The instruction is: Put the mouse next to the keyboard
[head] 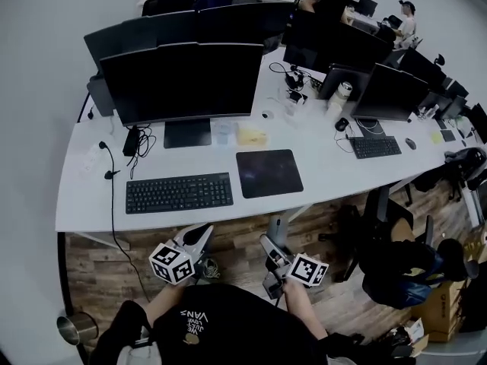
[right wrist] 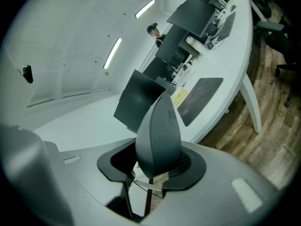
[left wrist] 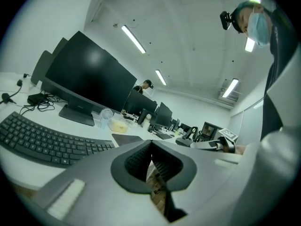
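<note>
A grey mouse (right wrist: 158,134) stands on end between the jaws of my right gripper (right wrist: 155,171), which is shut on it; its pointed end rises up the right gripper view. That gripper (head: 272,251) hangs over the wooden floor, short of the white desk's front edge (head: 228,220). The black keyboard (head: 179,192) lies on the desk to the front left, with a dark mouse pad (head: 268,172) just right of it. My left gripper (head: 201,239) is below the keyboard, off the desk, its ridged pads (left wrist: 141,160) together with nothing between them. The keyboard (left wrist: 42,140) shows at the left gripper view's left.
Two large black monitors (head: 183,78) stand behind the keyboard, cables (head: 137,144) beside them. A small fan (head: 221,132) and a yellowish packet (head: 252,135) sit behind the pad. Another keyboard (head: 374,147) lies farther right. Office chairs (head: 388,234) and a metal bin (head: 74,328) stand on the floor.
</note>
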Tool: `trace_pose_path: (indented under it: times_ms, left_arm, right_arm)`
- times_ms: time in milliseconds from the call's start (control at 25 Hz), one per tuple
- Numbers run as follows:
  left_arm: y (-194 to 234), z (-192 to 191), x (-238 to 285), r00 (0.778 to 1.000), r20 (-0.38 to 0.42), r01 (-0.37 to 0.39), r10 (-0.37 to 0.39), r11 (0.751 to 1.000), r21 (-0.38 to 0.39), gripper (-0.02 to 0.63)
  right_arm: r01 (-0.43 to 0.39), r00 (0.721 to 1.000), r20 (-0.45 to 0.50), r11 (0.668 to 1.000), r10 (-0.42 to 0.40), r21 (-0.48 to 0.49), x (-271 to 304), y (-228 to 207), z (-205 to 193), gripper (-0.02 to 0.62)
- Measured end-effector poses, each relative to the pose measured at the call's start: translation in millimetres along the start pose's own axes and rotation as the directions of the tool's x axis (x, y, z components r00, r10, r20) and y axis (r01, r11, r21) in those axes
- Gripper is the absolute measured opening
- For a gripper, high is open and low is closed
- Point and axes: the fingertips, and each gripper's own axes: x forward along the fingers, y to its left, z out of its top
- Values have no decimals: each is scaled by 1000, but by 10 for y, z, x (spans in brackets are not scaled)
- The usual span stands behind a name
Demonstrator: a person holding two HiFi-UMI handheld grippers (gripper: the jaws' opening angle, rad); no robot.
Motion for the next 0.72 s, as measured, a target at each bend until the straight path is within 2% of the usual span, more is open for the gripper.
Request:
trace_pose_path:
  times_ms: [320, 560, 720]
  left_arm:
    - [545, 293, 209, 1000, -2, 20, -20, 999, 28, 2]
    - [863, 356, 281, 1000, -10, 13, -13, 999, 29, 2]
    - [927, 327, 394, 1000, -10, -3, 3, 1000, 17, 2]
  right_arm:
    - [18, 1000, 19, 1000, -18, -11, 637, -54, 235, 170]
    - [31, 999, 17, 999, -30, -26, 959, -118, 354, 170]
    - [33, 999, -12, 999, -34, -35, 1087, -217, 437, 170]
